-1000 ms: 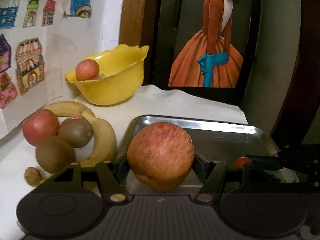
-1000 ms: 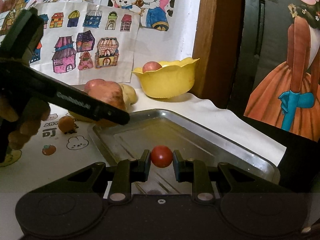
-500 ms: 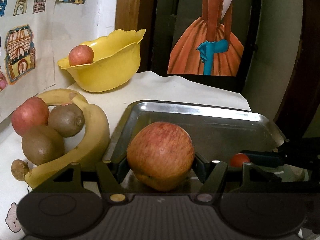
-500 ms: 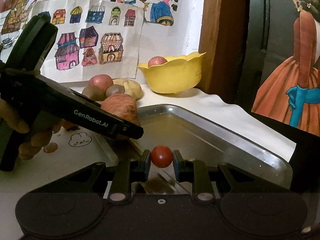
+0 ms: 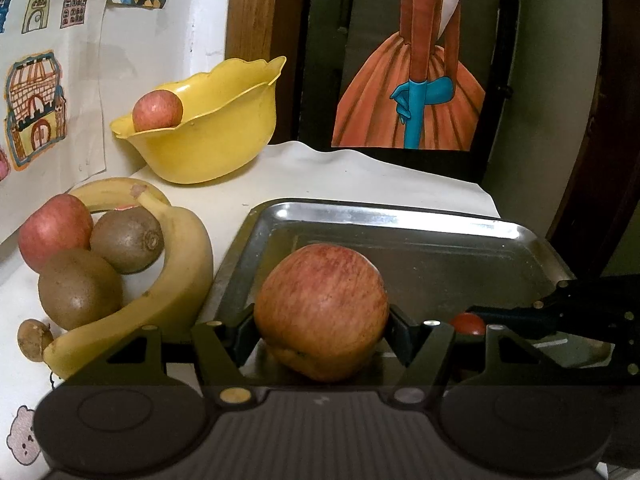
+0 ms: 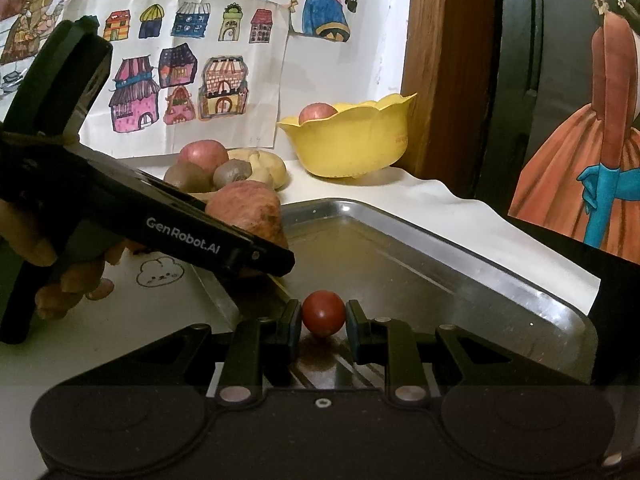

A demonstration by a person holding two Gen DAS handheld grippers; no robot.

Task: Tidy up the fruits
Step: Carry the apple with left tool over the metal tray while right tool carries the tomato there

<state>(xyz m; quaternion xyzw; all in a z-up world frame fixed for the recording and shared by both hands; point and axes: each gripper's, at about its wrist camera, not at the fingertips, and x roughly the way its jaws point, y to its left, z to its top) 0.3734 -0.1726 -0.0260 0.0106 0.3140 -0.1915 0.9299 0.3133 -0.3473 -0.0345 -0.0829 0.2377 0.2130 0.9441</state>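
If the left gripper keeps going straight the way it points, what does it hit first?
The left gripper, shut on the apple, points across the tray. The tray's far rim looks likeliest to meet it first, if it travels low; higher, it would pass to the painting beyond. Height is unclear.

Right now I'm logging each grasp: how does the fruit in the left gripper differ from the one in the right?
The apple is big, streaky pink-yellow and spreads the left gripper jaws wide. The small red tomato is smooth, plain red and sits between nearly closed right gripper jaws. Both are round and held over the metal tray.
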